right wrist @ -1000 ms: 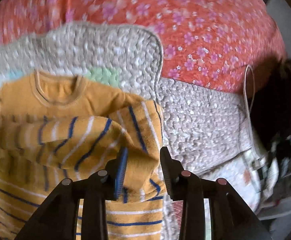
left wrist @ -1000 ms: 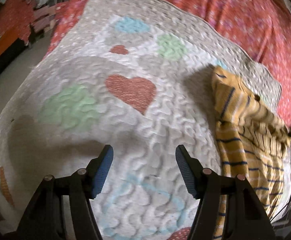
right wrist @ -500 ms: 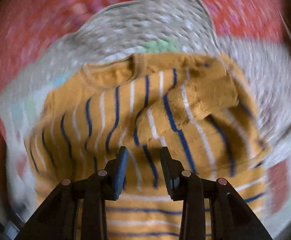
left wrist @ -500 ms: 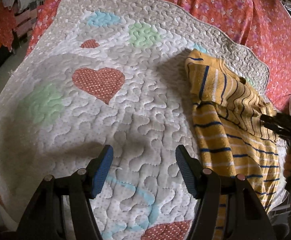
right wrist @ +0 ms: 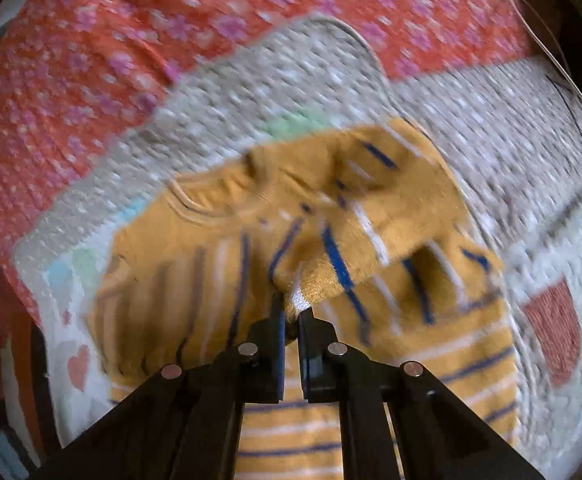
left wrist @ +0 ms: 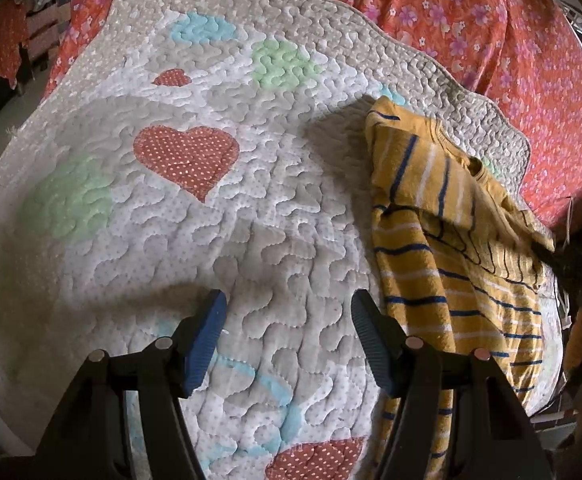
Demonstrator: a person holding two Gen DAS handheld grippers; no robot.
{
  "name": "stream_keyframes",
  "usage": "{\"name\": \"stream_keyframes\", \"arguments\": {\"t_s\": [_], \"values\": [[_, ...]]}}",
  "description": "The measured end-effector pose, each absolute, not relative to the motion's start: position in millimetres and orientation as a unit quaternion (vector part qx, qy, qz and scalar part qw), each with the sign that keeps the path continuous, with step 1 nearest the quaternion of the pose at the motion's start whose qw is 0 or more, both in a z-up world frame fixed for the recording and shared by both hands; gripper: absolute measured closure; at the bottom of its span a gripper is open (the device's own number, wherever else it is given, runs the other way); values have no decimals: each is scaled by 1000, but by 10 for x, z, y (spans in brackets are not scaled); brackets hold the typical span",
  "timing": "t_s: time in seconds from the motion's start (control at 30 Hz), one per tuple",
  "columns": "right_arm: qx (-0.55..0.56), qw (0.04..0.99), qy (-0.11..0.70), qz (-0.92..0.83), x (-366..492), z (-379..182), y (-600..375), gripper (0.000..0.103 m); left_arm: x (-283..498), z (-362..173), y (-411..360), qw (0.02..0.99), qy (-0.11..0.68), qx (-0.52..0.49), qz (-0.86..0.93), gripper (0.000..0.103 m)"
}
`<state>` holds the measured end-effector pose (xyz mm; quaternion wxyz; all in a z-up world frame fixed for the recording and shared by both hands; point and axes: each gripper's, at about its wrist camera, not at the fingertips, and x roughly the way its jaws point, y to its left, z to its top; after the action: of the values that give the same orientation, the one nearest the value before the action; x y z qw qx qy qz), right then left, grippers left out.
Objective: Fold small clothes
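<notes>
No writing to read anywhere. No label, brand, number or sign legible in either wrist view.
</notes>
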<state>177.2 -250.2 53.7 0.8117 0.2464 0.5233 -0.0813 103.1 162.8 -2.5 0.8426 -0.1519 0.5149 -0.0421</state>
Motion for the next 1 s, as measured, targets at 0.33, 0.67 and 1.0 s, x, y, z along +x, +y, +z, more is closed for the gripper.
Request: {"name": "stream_keyframes", "arguments": {"t_s": [0.33, 0.67, 1.0], "values": [[158, 828, 532, 75, 944, 839, -1480, 87, 962, 47, 1811, 845, 506, -172, -28, 39], [-50, 799, 575, 167, 473, 483, 124, 67, 857, 93, 2303, 842, 496, -212, 28, 39], [-31, 784, 570, 244, 344, 628, 580, 100, 736, 214, 2750, 843, 468, -261, 49, 39]]}}
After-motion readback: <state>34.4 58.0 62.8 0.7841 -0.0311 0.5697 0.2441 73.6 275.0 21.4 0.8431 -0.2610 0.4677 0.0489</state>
